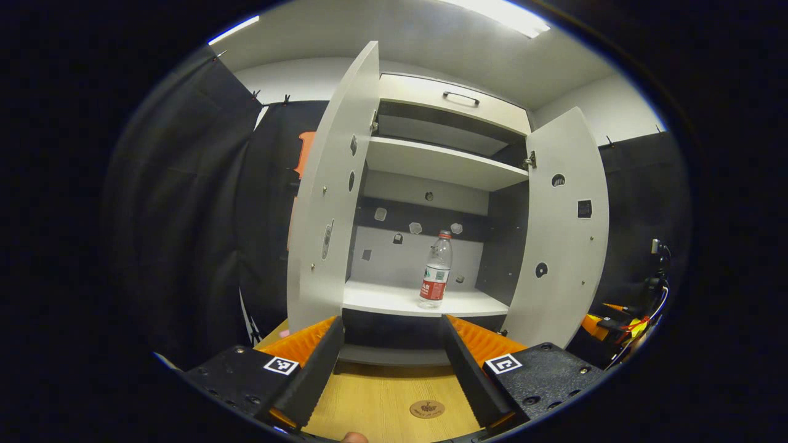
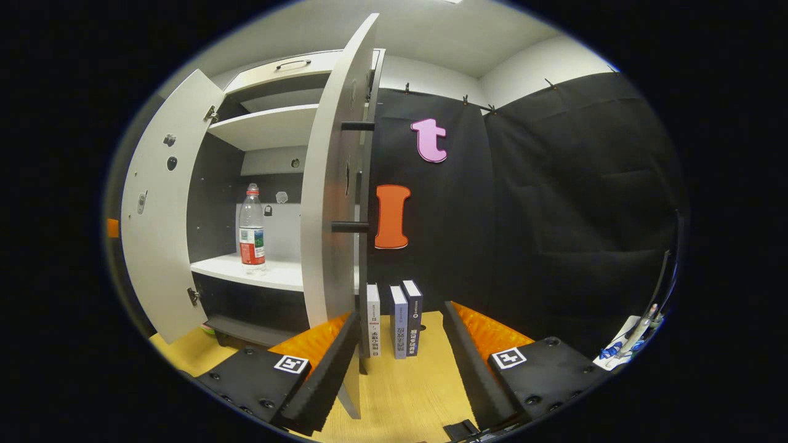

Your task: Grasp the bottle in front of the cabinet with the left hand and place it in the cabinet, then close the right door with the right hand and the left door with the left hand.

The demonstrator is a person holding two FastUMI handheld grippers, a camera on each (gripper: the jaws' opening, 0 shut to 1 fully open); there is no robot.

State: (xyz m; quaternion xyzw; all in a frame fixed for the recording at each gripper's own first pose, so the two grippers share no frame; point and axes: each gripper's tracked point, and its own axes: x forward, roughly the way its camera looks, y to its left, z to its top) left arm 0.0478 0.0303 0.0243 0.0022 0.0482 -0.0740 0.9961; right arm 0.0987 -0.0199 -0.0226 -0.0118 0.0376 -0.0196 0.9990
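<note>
Behind the half-open right door (image 2: 332, 203), cabinet (image 2: 265, 126) interior partly hidden, bottle (image 2: 252, 231) upright; both tools wide open, empty.

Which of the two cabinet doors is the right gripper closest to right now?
The right door, the one with two dark handle posts on its outer face. Its lower edge sits just by the right gripper. The left door stands farther off, across the opening.
</note>
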